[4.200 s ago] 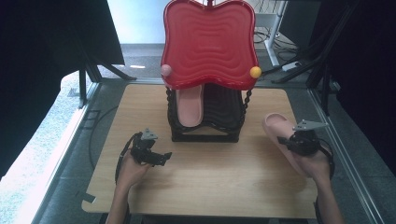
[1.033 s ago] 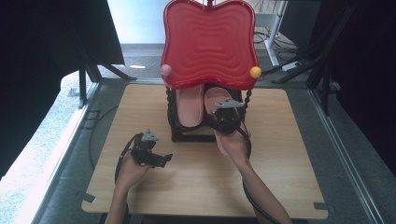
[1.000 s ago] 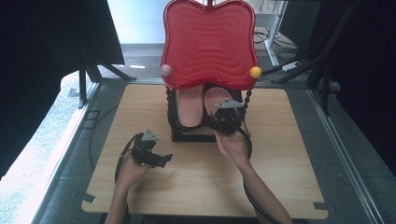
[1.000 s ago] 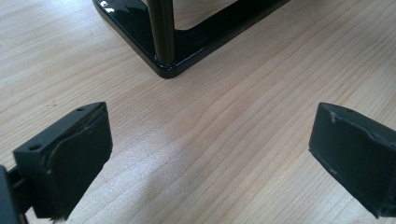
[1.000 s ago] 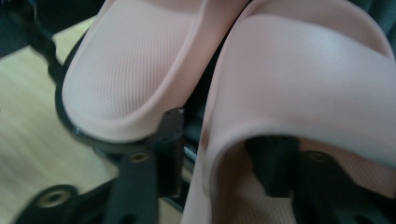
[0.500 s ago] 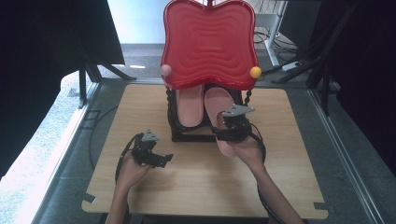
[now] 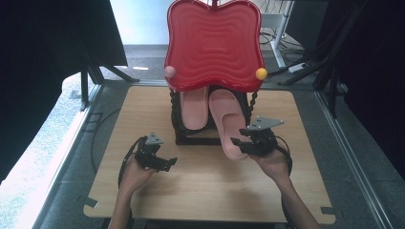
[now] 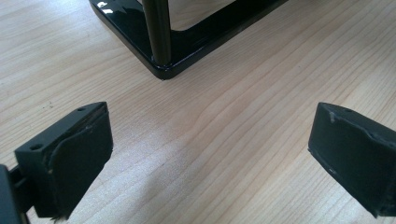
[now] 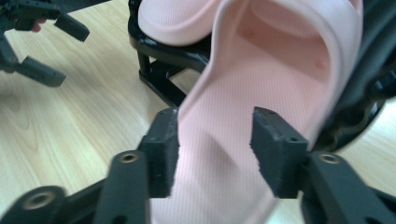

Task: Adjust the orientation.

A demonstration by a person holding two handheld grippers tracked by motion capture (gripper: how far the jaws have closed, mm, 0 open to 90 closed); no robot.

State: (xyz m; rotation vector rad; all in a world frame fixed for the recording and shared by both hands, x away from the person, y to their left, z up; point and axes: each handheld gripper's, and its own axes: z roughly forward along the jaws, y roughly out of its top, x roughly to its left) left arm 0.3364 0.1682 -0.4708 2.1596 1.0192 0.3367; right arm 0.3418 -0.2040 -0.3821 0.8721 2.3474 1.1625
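Two pink slippers sit at the black shoe rack (image 7: 191, 138) under the red wavy tray (image 7: 214, 45): the left slipper (image 7: 193, 110) lies fully on the rack's sloping shelf, while the right slipper (image 7: 228, 126) hangs off it, its heel end reaching out over the wooden table (image 7: 200, 191) toward the person.

At that heel end is the right gripper (image 7: 246, 143). In the right gripper view its jaws stand apart on either side of the slipper's near edge, the left pad close against the raised rim and the right pad over the footbed with a gap showing; it does not look like a firm pinch, though whether the left pad is touching I cannot tell.

Judging from this, the step is seating the slipper on the rack or letting go of it. To do it well, the slipper's toe should be well up the shelf beside its partner before release; the sole looks soft and may slide back down the slope. The gripper should draw straight back along the slipper's length so neither pad drags the rim.

Farther out, the left gripper (image 7: 160, 160) rests low over the table near the rack's front corner (image 8: 163, 70), jaws spread wide and holding nothing.
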